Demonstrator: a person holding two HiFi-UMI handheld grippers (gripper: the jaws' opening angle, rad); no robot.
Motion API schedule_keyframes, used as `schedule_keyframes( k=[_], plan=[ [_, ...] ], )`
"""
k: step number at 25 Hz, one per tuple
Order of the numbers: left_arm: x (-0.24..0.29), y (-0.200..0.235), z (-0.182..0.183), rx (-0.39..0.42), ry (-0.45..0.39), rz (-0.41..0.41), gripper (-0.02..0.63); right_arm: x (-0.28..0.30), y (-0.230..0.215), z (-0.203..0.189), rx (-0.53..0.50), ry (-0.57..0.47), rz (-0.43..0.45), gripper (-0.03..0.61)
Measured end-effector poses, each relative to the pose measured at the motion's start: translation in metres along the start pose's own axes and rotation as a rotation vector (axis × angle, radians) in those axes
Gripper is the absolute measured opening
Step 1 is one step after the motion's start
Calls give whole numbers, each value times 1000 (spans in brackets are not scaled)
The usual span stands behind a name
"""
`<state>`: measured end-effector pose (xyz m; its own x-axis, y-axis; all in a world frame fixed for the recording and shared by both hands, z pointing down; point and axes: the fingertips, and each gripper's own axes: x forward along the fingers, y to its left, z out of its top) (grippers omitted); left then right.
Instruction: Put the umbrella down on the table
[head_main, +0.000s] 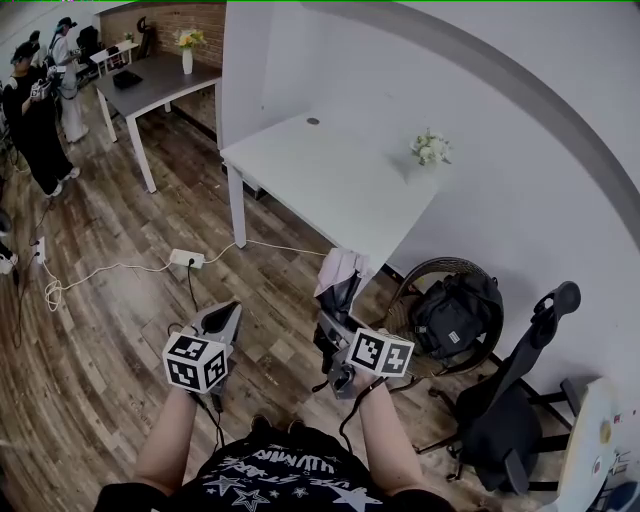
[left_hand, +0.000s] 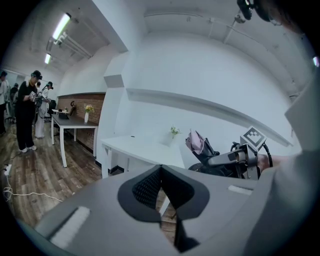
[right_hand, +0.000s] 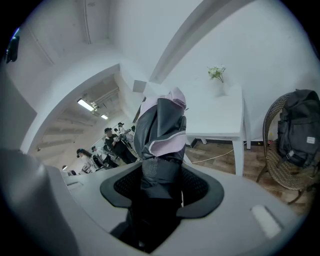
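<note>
A folded umbrella (right_hand: 159, 135), dark grey with a pale pink lining, stands up between the jaws of my right gripper (right_hand: 161, 187), which is shut on its lower part. In the head view the umbrella (head_main: 339, 281) rises from the right gripper (head_main: 340, 335) just short of the near corner of the white table (head_main: 320, 180). My left gripper (head_main: 218, 325) hangs over the wooden floor to the left; its jaws (left_hand: 161, 192) meet with nothing between them. The left gripper view shows the umbrella (left_hand: 197, 142) beside the table (left_hand: 145, 147).
A small vase of flowers (head_main: 431, 150) stands at the table's far right side. A wicker chair with a black backpack (head_main: 455, 312) sits to the right, an office chair (head_main: 520, 400) nearer. A power strip and cable (head_main: 187, 259) lie on the floor. People (head_main: 35, 120) stand far left by another table (head_main: 160, 80).
</note>
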<state>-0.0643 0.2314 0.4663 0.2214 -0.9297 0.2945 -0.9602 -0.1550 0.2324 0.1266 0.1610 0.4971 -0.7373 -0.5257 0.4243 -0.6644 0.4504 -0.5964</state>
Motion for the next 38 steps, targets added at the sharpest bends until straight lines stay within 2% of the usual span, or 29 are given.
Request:
schedule_keyframes(
  k=[5, 12, 20, 31, 38],
  plan=[
    [-9, 29, 2, -4, -8, 20, 3, 10, 8, -8, 16, -4, -6, 239],
    [-14, 31, 2, -1, -15, -11, 3, 15, 14, -16, 26, 0, -10, 239],
    [-3, 48, 4, -5, -6, 15, 3, 41, 4, -10, 44, 20, -3, 241],
    [66, 82, 13, -13, 29, 24, 3, 105, -32, 27, 92, 36, -6, 241],
    [129, 106, 39, -4, 34, 33, 3, 153, -64, 79, 117, 23, -5, 241]
  ],
)
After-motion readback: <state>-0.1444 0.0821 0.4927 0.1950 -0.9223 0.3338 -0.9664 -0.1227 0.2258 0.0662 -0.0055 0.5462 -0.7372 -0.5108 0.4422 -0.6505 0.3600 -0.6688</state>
